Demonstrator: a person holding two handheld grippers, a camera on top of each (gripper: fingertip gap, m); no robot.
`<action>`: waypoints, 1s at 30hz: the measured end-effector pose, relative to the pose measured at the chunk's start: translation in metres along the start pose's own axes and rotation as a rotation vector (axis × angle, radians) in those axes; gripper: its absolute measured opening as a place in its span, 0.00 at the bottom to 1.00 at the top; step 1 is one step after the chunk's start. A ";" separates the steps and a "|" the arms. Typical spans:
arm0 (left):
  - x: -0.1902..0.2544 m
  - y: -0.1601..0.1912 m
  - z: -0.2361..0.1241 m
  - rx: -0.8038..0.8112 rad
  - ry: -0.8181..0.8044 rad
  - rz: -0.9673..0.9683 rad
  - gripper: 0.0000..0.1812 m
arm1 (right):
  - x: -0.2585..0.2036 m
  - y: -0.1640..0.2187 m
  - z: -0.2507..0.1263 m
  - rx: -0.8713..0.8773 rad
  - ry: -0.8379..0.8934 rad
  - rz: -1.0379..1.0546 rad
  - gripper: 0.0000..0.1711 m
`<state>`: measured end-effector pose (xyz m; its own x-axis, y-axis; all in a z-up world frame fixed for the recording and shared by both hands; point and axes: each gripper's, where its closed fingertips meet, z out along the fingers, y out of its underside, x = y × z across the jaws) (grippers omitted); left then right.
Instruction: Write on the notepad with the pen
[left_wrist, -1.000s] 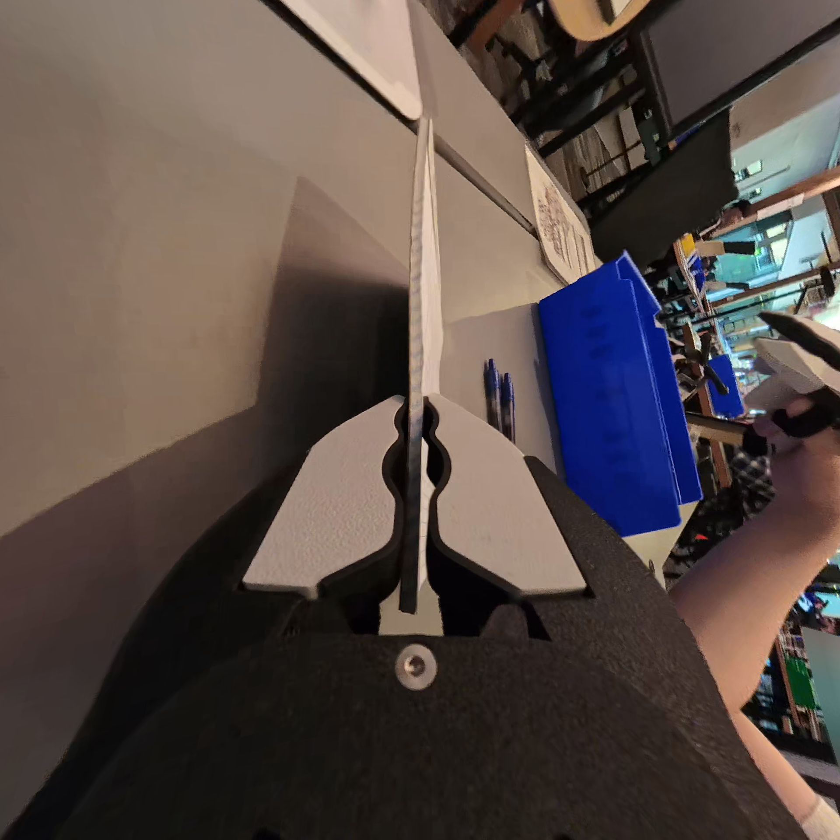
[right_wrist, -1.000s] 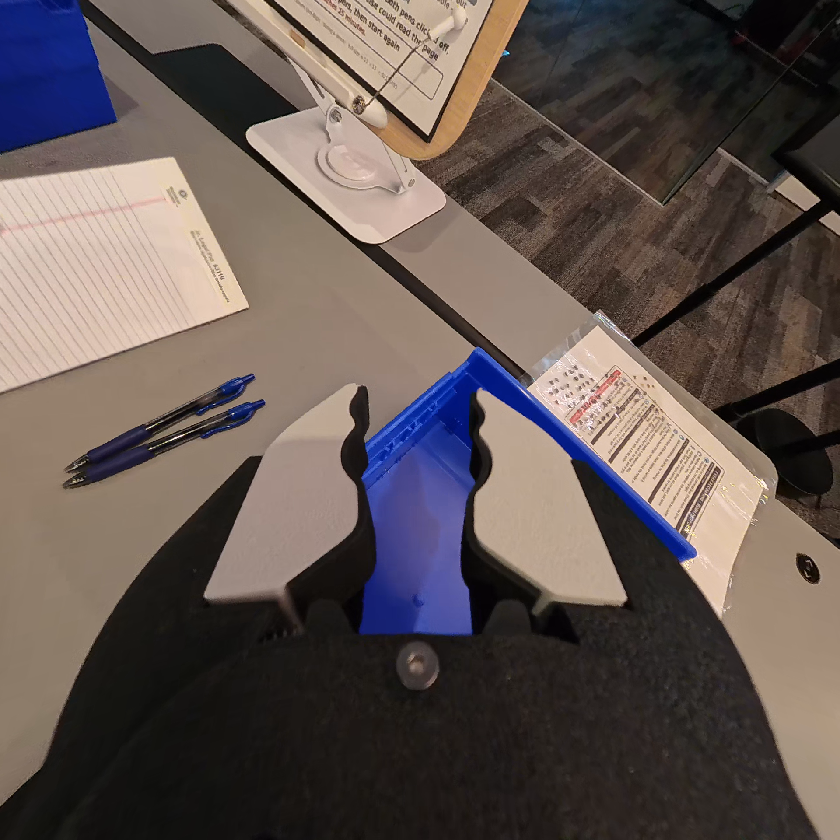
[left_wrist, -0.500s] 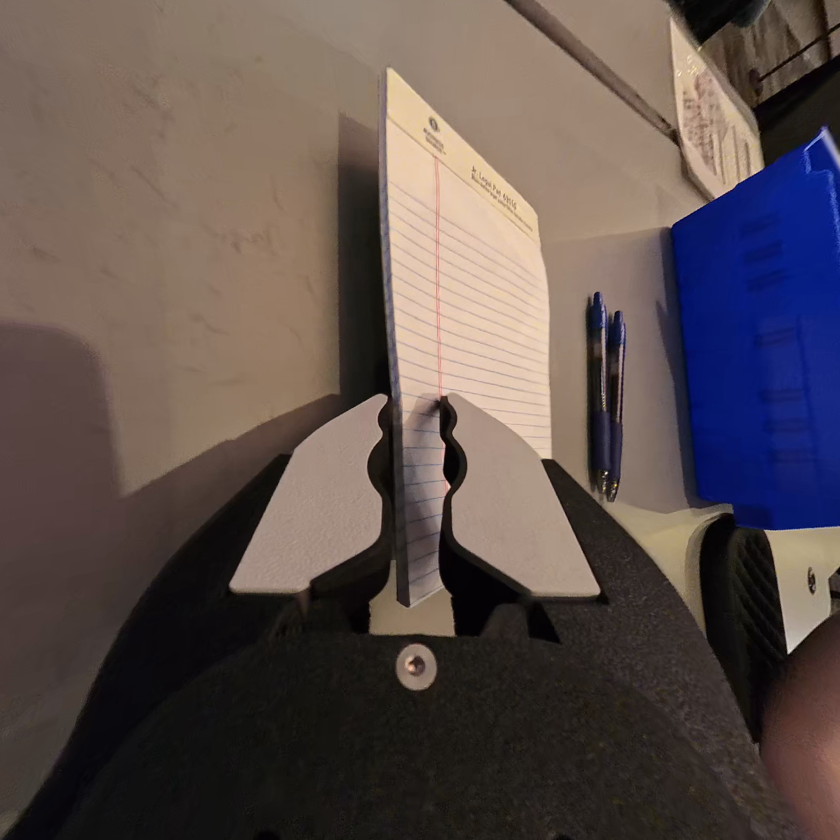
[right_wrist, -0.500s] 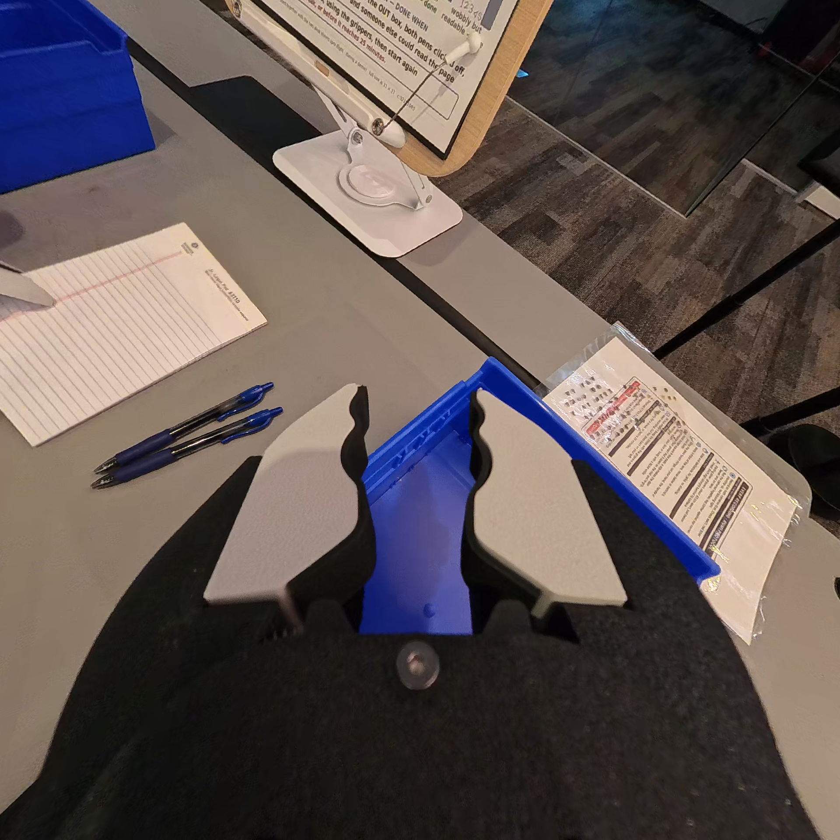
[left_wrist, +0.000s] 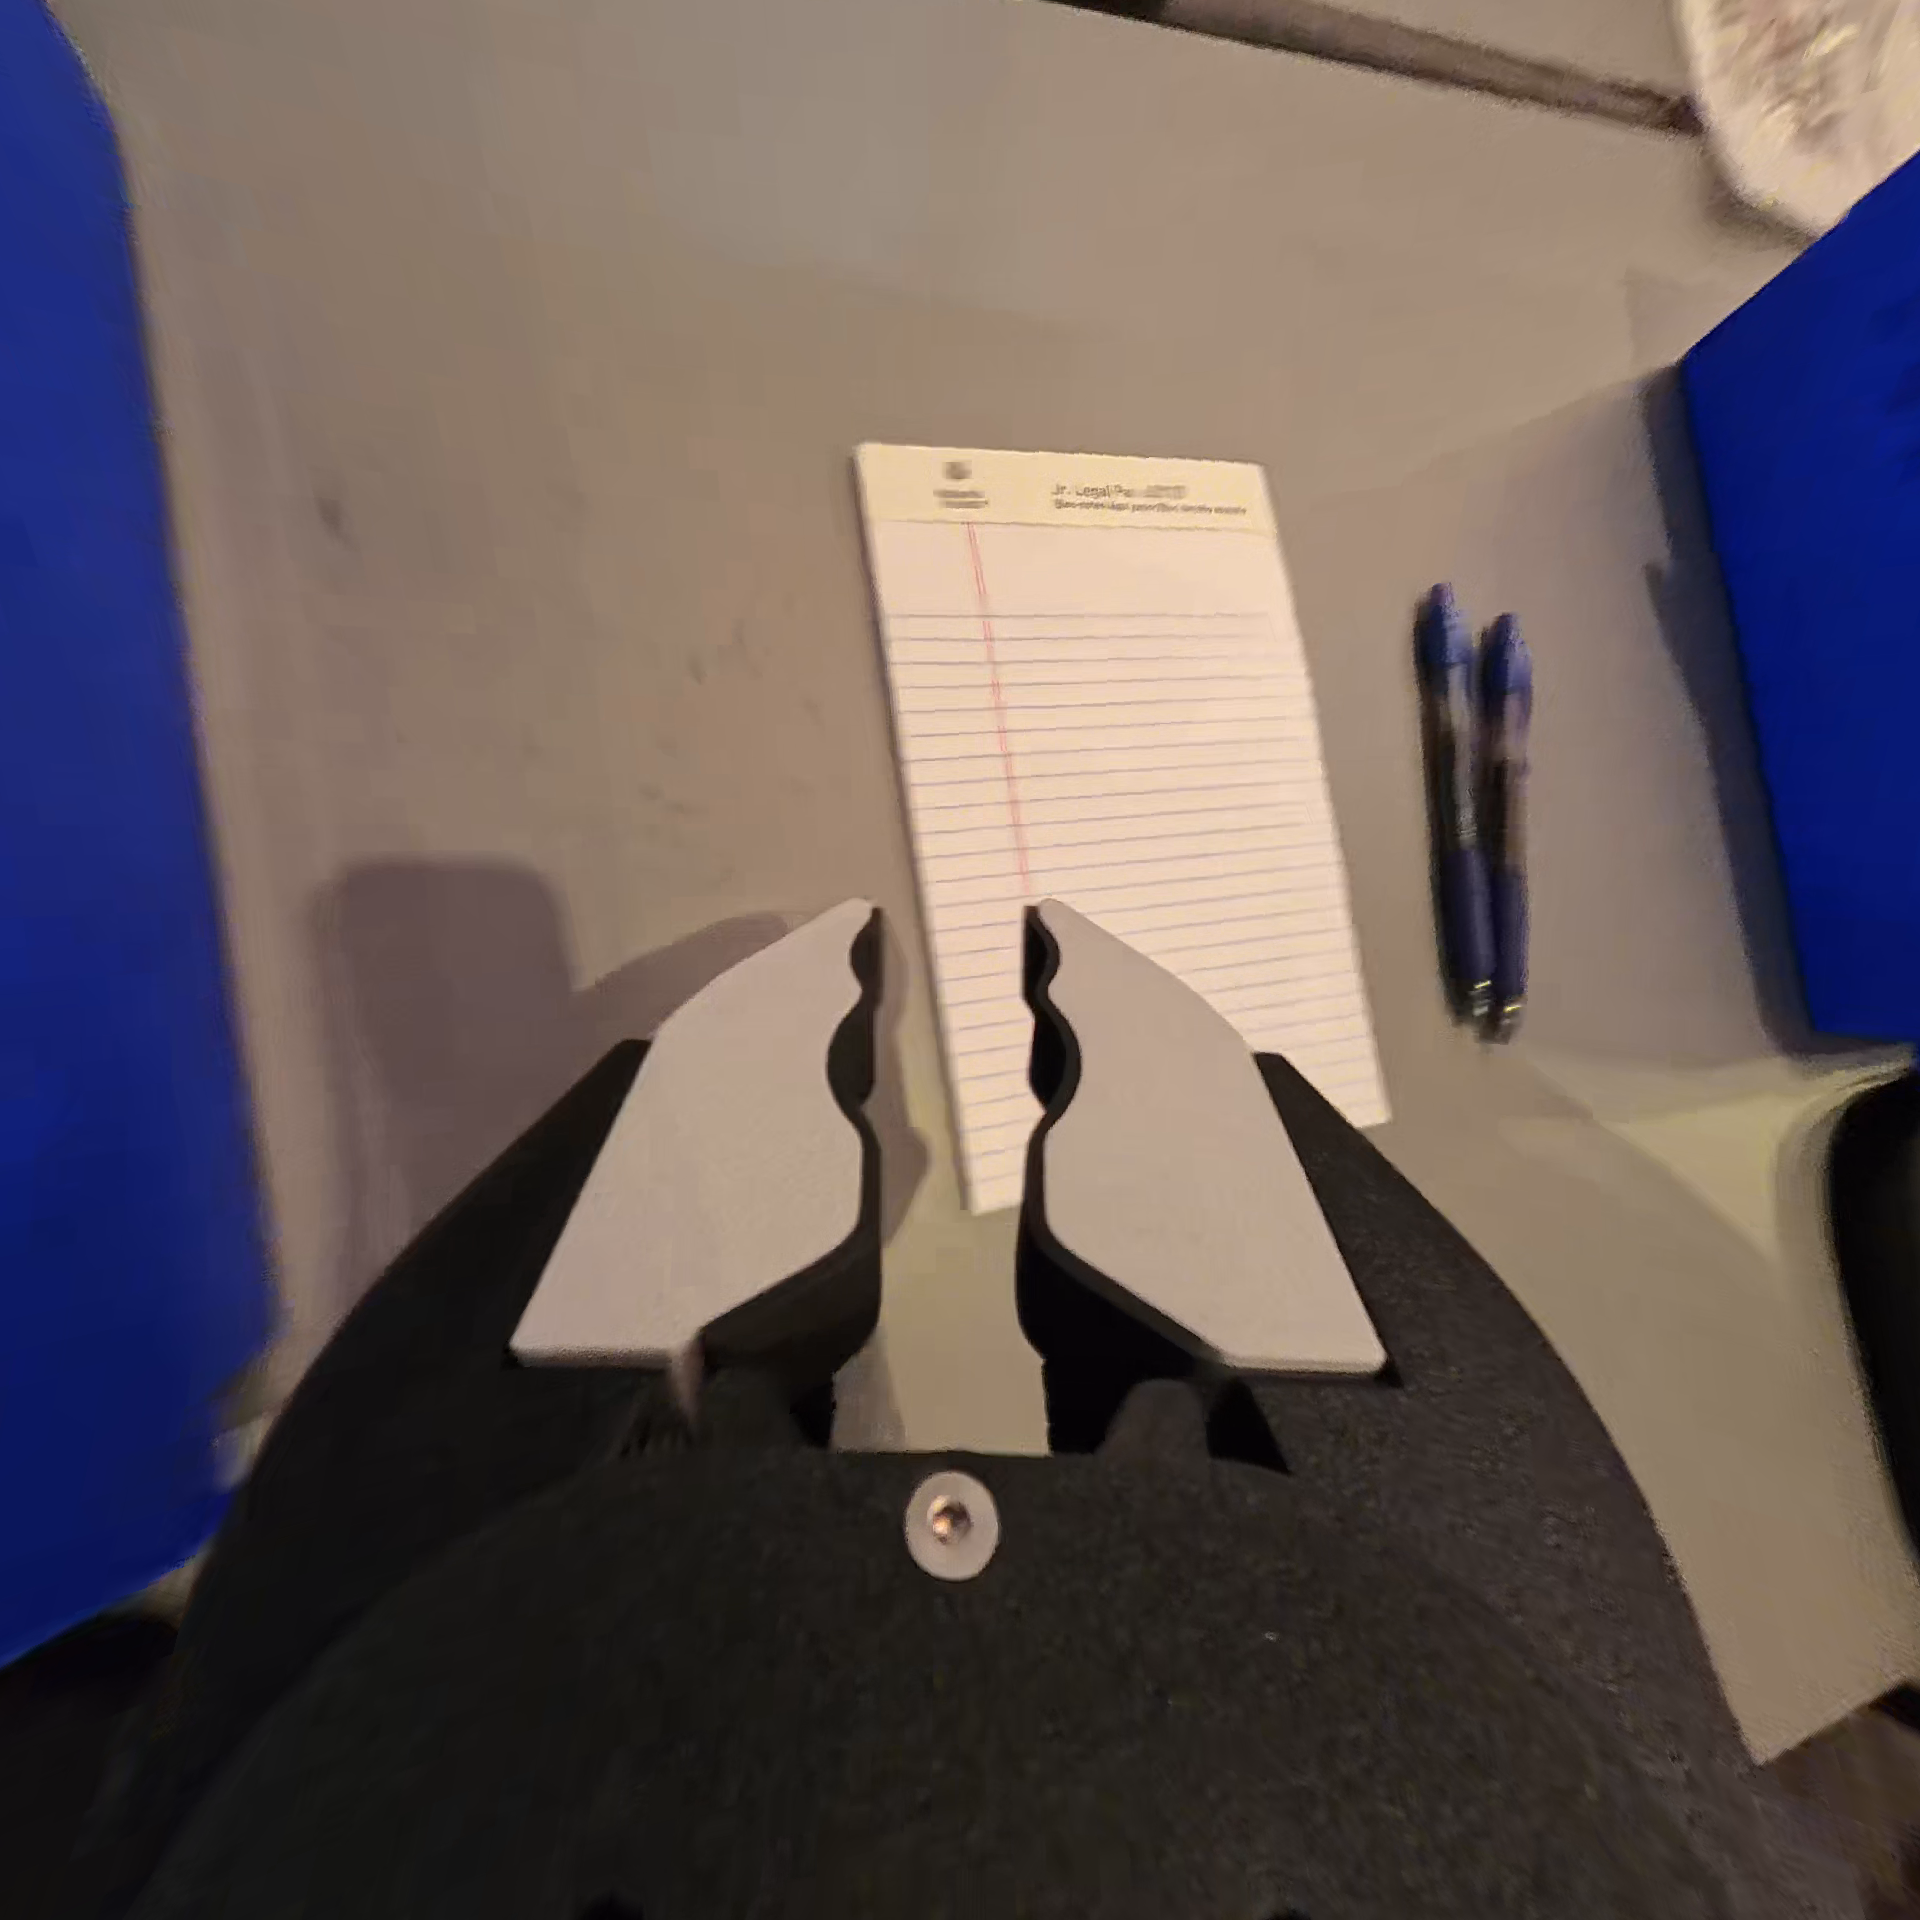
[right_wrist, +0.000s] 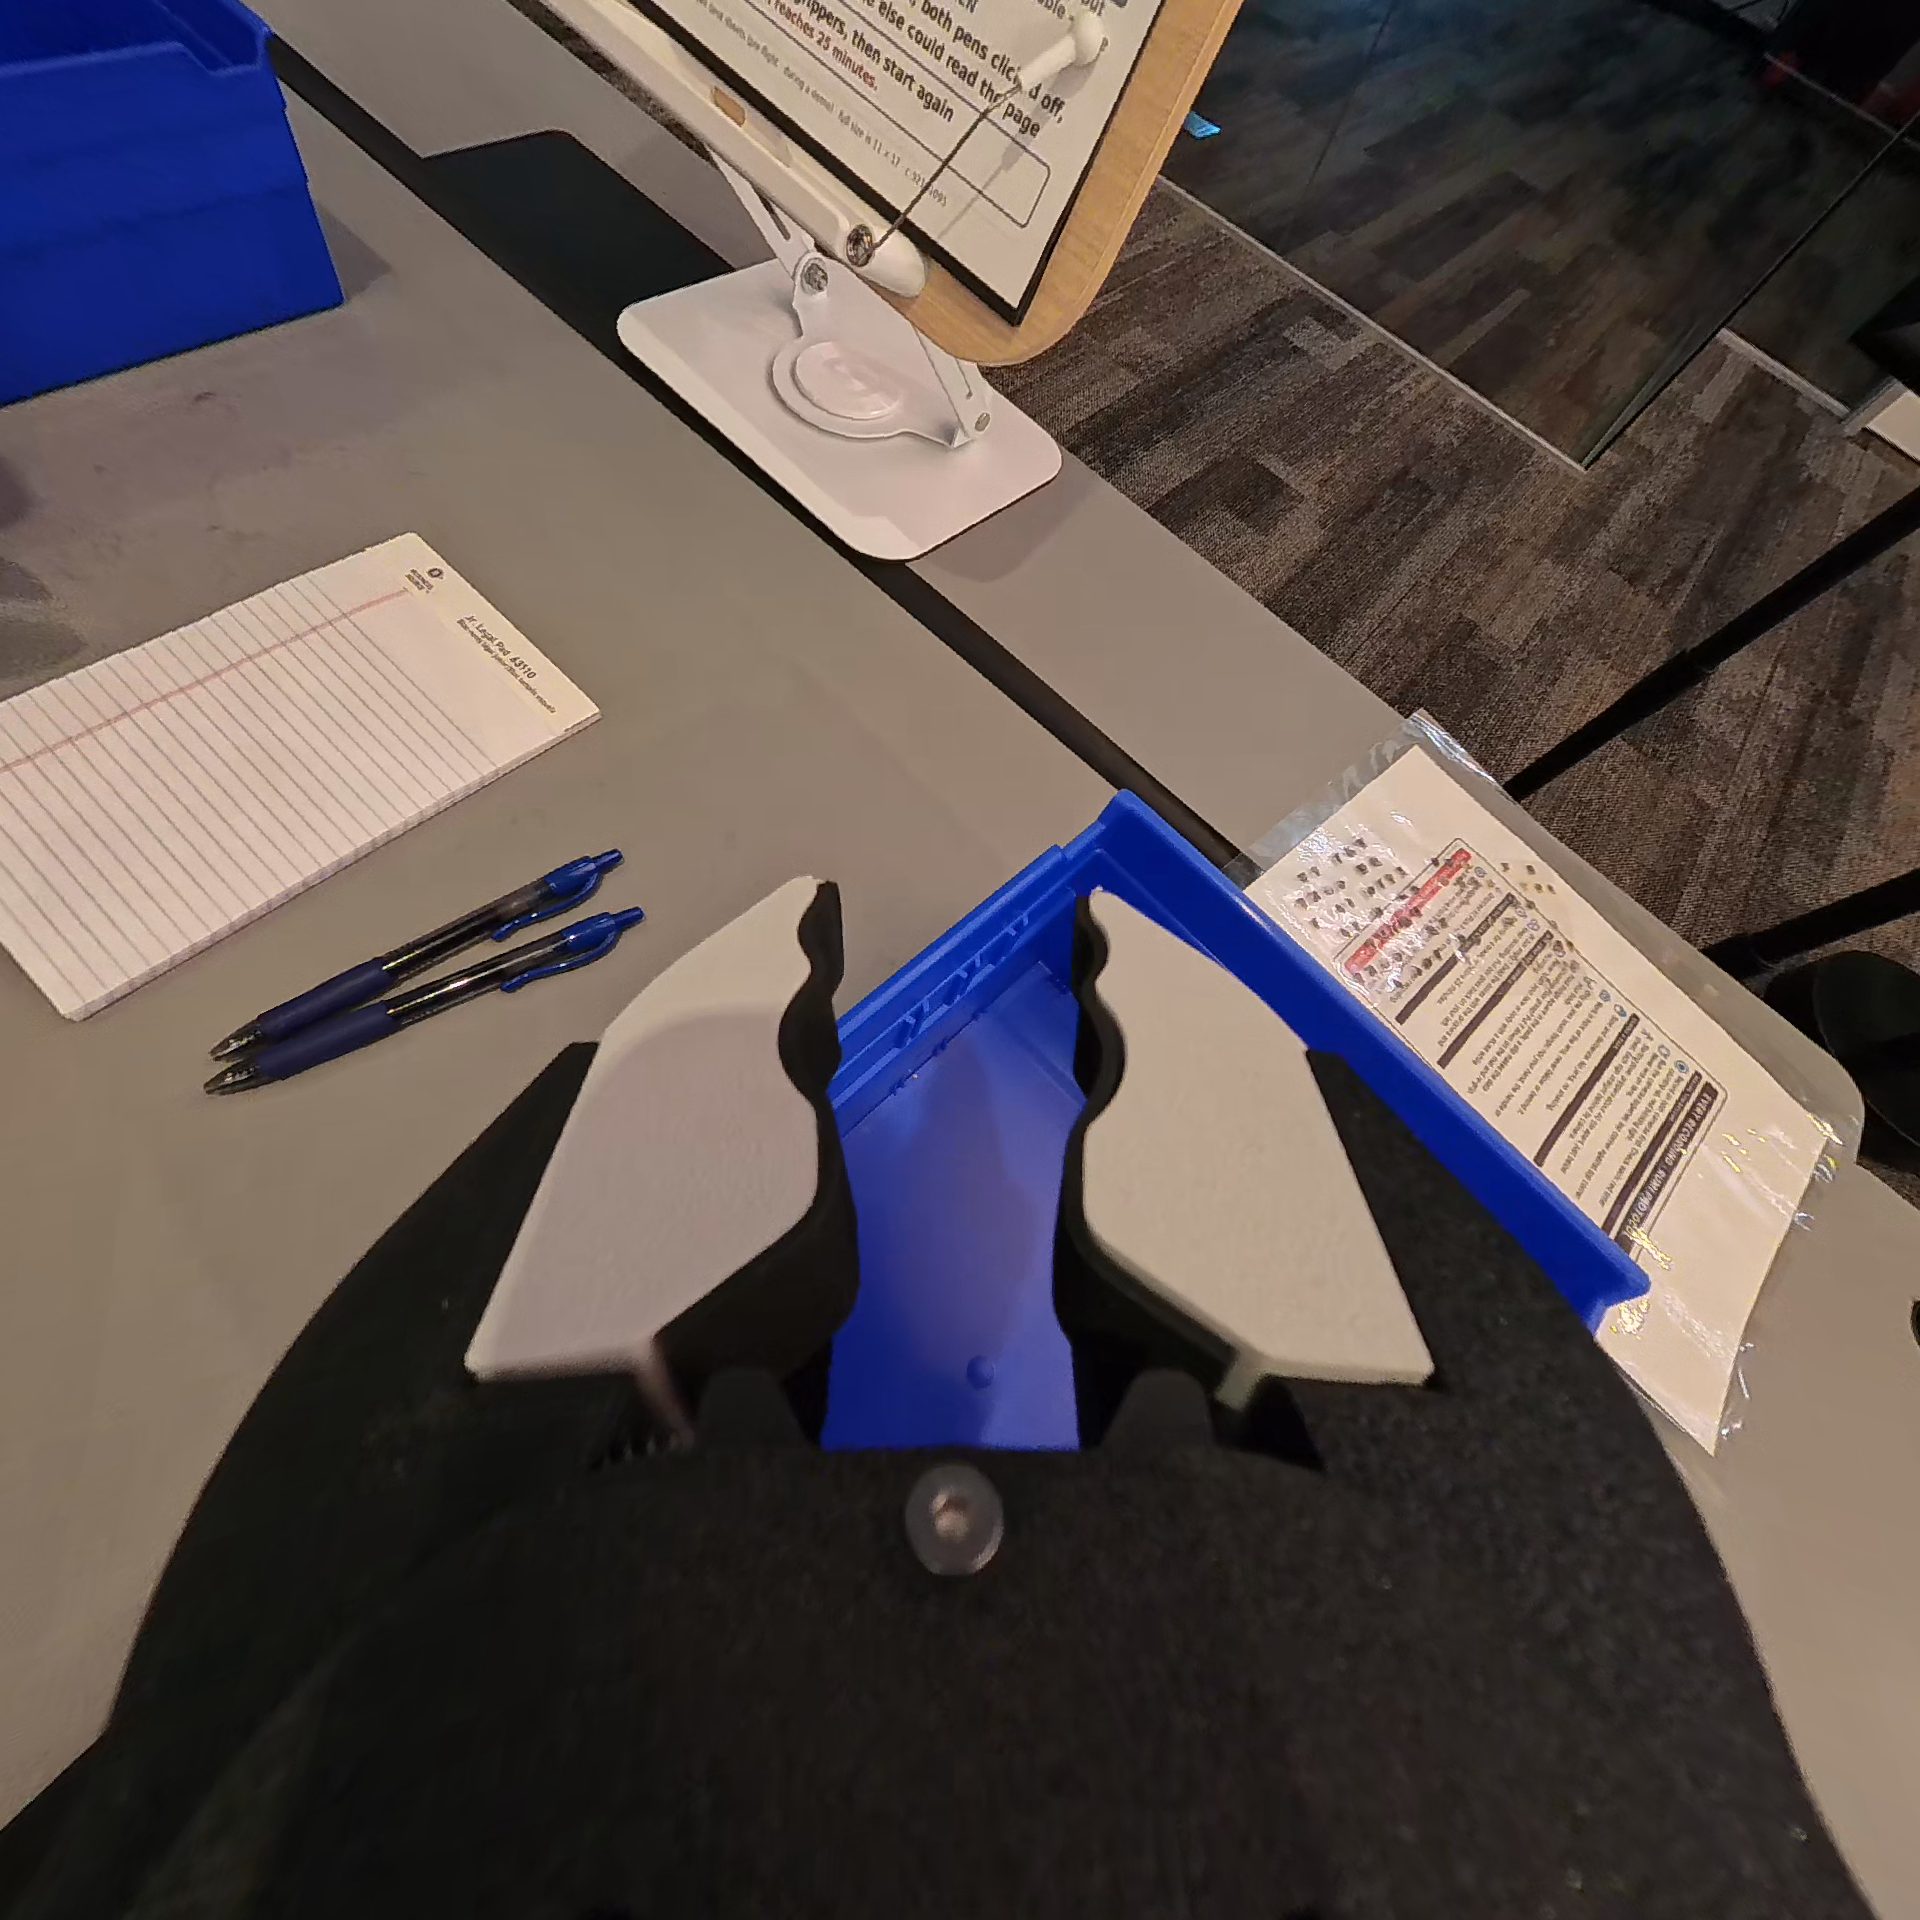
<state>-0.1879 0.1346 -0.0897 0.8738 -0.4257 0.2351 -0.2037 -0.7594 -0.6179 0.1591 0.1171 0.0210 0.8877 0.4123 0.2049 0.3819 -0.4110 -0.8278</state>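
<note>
Left wrist view blurred, left gripper (left_wrist: 953, 914) parted, empty, hiding notepad (left_wrist: 1122, 748) corner

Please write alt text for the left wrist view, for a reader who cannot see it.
The open left gripper hangs over the near end of a lined notepad lying flat on a grey table. Two blue pens lie side by side right of the notepad, between it and a blue bin.

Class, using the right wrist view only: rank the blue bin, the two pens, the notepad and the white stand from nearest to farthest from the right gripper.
1. Blue bin: directly under the open right gripper.
2. Two pens: to the left on the table, side by side.
3. Notepad: farther left, beyond the pens.
4. White stand: ahead at the table's far edge, holding a board.
</note>
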 end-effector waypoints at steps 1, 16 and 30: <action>-0.012 -0.004 -0.011 -0.019 -0.071 0.038 0.19 | 0.000 0.000 0.000 -0.002 0.001 -0.002 0.24; -0.127 -0.009 -0.047 -0.201 -0.430 0.093 0.12 | -0.001 -0.001 -0.002 -0.007 0.012 -0.013 0.24; -0.140 -0.018 -0.038 -0.171 -0.392 0.044 0.03 | 0.004 0.008 0.001 -0.038 0.018 0.003 0.24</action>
<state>-0.3237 0.1888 -0.0830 0.9575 -0.2657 -0.1122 -0.2864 -0.8295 -0.4796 0.1655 0.1165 0.0141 0.8931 0.3965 0.2126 0.3888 -0.4426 -0.8080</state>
